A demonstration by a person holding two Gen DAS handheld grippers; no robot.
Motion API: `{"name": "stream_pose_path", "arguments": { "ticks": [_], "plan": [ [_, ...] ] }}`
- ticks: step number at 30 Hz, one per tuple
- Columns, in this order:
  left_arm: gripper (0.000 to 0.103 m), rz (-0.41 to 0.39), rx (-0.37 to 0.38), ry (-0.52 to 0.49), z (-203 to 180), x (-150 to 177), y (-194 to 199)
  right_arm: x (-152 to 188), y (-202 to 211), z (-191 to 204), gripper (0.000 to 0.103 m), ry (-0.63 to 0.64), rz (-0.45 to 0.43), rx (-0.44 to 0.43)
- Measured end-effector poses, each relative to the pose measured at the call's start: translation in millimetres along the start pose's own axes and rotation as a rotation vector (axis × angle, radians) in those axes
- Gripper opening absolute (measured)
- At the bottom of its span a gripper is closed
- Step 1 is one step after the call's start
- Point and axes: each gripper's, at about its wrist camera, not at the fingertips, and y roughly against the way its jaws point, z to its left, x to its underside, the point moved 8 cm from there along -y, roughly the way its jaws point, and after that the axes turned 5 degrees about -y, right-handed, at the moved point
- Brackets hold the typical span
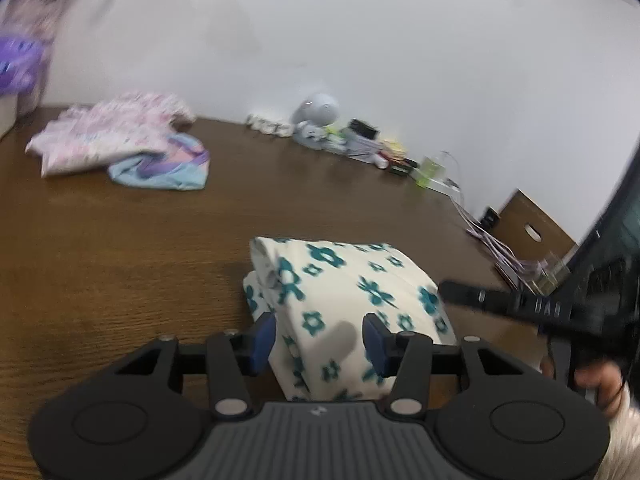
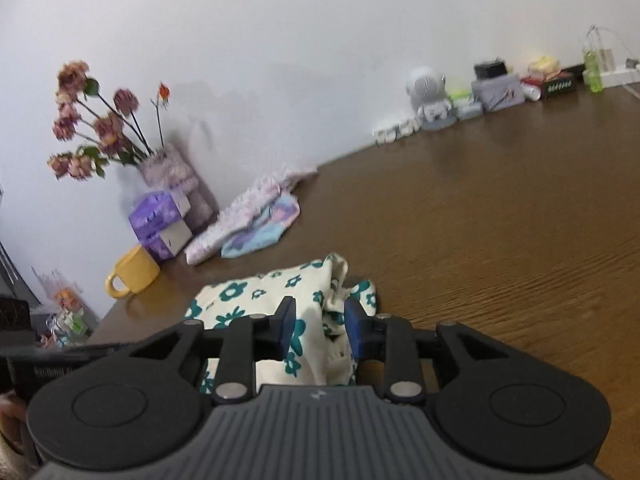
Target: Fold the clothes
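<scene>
A folded cream garment with teal flowers [image 1: 348, 288] [image 2: 260, 292] lies on the brown wooden table [image 1: 120, 260]. My left gripper [image 1: 320, 344] stands open over its near end, with the cloth showing between the blue pads [image 1: 264, 340] and no pinch on it. My right gripper [image 2: 320, 332] is open too, its pads [image 2: 354, 332] on either side of the bunched edge of the same garment. In the left wrist view the right gripper's black body [image 1: 520, 304] reaches in from the right, held by a hand [image 1: 600, 384].
A pile of pink and light blue clothes [image 1: 120, 140] [image 2: 256, 216] lies at the back near the wall. A yellow mug [image 2: 134, 270], purple tissue packs [image 2: 160, 220] and a vase of flowers [image 2: 96, 128] stand at the left. Small clutter [image 1: 320, 120] lines the wall.
</scene>
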Motion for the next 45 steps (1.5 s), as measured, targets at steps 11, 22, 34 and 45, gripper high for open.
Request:
{"name": "stream_pose_path", "arguments": {
  "ticks": [11, 22, 34, 45],
  "plan": [
    [0.005, 0.035, 0.044, -0.009, 5, 9, -16, -1, -18, -6, 0.000, 0.021, 0.039, 0.053],
    [0.041, 0.009, 0.023, 0.148, 29, -32, -22, -37, -35, -3, 0.041, -0.045, 0.018, 0.006],
    [0.014, 0.026, 0.072, 0.303, 57, -30, -49, -21, -67, -38, 0.000, -0.121, 0.069, 0.072],
    [0.009, 0.032, 0.034, 0.307, 63, -40, -61, -43, -69, -9, 0.031, -0.078, 0.064, 0.030]
  ]
}}
